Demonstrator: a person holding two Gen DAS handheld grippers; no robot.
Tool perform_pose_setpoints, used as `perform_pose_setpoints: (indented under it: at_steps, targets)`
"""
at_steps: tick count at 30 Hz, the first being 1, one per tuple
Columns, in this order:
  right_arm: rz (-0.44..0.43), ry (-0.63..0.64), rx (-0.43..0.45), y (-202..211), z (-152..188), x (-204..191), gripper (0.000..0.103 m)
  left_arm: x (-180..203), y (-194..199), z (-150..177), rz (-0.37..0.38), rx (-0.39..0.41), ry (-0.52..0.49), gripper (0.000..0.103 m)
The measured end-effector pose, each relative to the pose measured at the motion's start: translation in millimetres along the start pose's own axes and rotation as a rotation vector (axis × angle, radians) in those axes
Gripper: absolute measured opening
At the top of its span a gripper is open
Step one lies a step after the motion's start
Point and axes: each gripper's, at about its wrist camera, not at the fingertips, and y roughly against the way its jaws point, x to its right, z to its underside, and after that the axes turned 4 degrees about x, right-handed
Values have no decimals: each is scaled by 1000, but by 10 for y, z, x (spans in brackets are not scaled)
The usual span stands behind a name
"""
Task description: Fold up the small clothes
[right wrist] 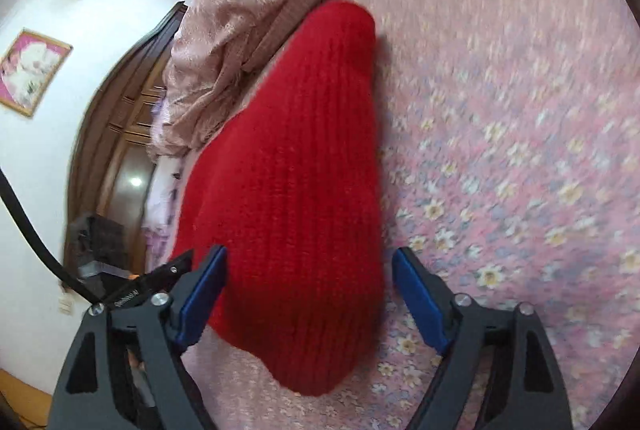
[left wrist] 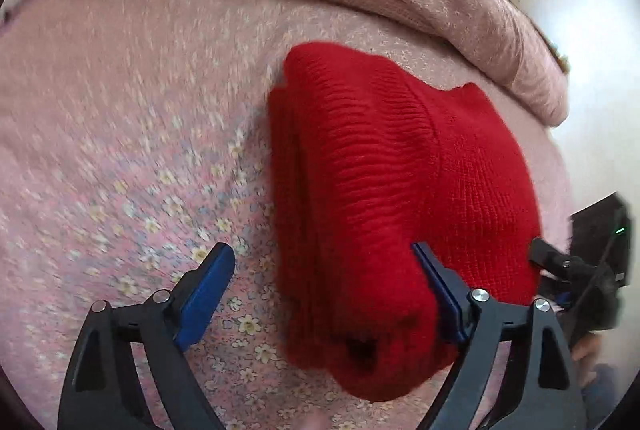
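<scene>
Now folded into a thick bundle, the red knit garment [left wrist: 384, 190] lies on the flowered pink bedsheet [left wrist: 140, 150], apparently set down as a finished fold. Both the left gripper [left wrist: 324, 286] and right gripper [right wrist: 308, 290] stand wide open around its near end, clasping nothing.

One red knit garment [left wrist: 384, 190], two tongs, one framed picture [right wrist: 32, 72].
</scene>
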Motion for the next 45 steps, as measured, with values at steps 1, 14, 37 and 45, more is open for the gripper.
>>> perform_pose_setpoints:
  at_steps: [1,14,37,45]
  targets:
    - [-11,-7,-1,-10,-5,14,88,-75,-14,2,31,-19,30,86]
    - [-126,-11,-17,-161,-164,56,83,-175,-247,-196,228,13,32,89]
    - [-69,139,219,802,-497,-50,59,1307,-456,-653,328,216,-121,38]
    - [66,144,290,1127,-916,513,59,1910,-1308,-619,217,219,-314,40]
